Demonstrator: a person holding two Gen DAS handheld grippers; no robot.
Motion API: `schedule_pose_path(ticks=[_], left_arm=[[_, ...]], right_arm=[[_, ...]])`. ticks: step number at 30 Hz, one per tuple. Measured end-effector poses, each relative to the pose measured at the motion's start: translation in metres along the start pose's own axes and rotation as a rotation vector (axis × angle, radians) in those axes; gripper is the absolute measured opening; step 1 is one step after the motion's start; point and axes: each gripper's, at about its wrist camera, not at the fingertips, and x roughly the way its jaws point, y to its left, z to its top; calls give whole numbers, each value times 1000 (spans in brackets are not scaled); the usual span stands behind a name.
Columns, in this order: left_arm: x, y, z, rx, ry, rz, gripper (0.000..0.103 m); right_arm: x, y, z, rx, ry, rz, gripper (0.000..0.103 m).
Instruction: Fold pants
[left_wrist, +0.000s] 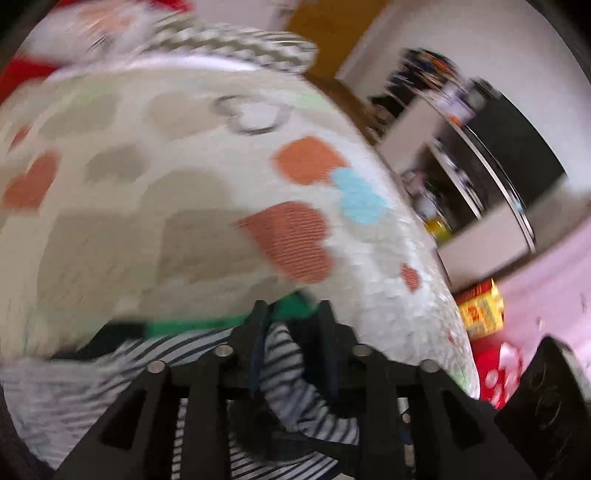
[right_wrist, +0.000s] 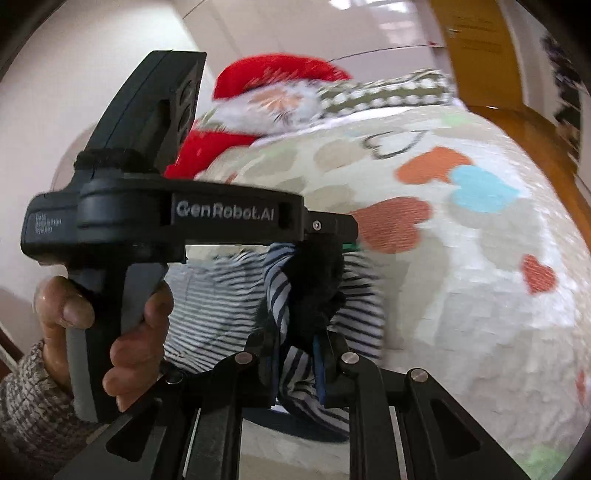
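Note:
The pants (left_wrist: 295, 376) are striped dark blue and white, with a green band (left_wrist: 192, 326) at one edge. My left gripper (left_wrist: 291, 321) is shut on a bunched fold of them, lifted over the bed. In the right wrist view my right gripper (right_wrist: 299, 354) is shut on the striped pants (right_wrist: 218, 302) too. The left gripper (right_wrist: 325, 251) shows there held in a hand, close ahead, pinching the same bunch. The rest of the pants hangs below and is partly hidden.
The bed has a cream cover with hearts (left_wrist: 207, 177) (right_wrist: 461, 258). A Santa plush (right_wrist: 273, 96) and a patterned pillow (right_wrist: 388, 92) lie at its far end. A wooden bed frame (right_wrist: 535, 147) runs along the right. Yellow and red boxes (left_wrist: 480, 310) and shelving (left_wrist: 461, 147) stand beside the bed.

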Motion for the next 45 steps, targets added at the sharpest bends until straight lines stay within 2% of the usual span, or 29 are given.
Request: schedule_pose_path(ticks=[1, 2, 5, 6, 7, 8, 12, 14, 16, 17, 18, 21, 25, 27, 29, 33, 35, 39, 41, 42, 44, 45], left_arm=[[-4, 10, -4, -35, -11, -4, 39], [-7, 14, -5, -55, -24, -4, 44], [-37, 33, -18, -127, -112, 27, 51], [-46, 38, -23, -145, -139, 44, 57], [-58, 44, -29, -170, -172, 74, 62], [-67, 50, -35, -190, -195, 98, 63], [-84, 66, -60, -249, -233, 123, 63], [-83, 72, -70, -283, -231, 118, 63], [-81, 77, -79, -309, -225, 115, 63], [-80, 81, -85, -328, -223, 113, 63], [-81, 83, -89, -336, -222, 115, 63], [-82, 83, -100, -334, -210, 158, 63], [-80, 80, -109, -302, -200, 232, 63], [-79, 78, -113, -287, -198, 236, 63], [-82, 73, -115, -268, -212, 215, 63], [-87, 55, -111, -220, -259, 136, 63], [-82, 43, -104, -186, -255, 116, 63], [-56, 22, -91, -135, -223, 153, 63], [-41, 15, -90, -121, -178, 190, 63], [-31, 14, -92, -123, -135, 214, 62], [-18, 19, -100, -160, -74, 204, 57], [-18, 20, -104, -167, -82, 208, 57]], right_arm=[[10, 7, 0, -20, 18, -2, 19], [18, 12, -2, -35, 33, 3, 26], [40, 29, -8, -63, 102, 89, 54], [45, 36, -10, -79, 118, 102, 62], [45, 41, -10, -97, 113, 94, 64], [43, 45, -9, -116, 107, 82, 65], [18, 44, 2, -123, 82, 104, 65], [3, 39, 9, -117, 43, 37, 62], [-2, 28, 21, -96, 33, -54, 42], [0, 22, 28, -75, 42, -87, 27], [4, 18, 33, -51, 50, -101, 23], [27, 8, 50, 9, 80, -92, 22], [71, 19, 53, -11, 162, -99, 22], [95, 21, 49, -21, 203, -119, 23], [103, 25, 42, -41, 219, -130, 23], [76, 14, 58, 35, 177, -20, 24], [55, 8, 68, 51, 136, -31, 24], [21, -6, 68, 64, 78, -108, 24], [11, -15, 62, 75, 66, -122, 24], [8, -17, 61, 70, 71, -119, 24], [8, -18, 60, 51, 99, -90, 24], [11, -16, 61, 41, 126, -39, 24]])
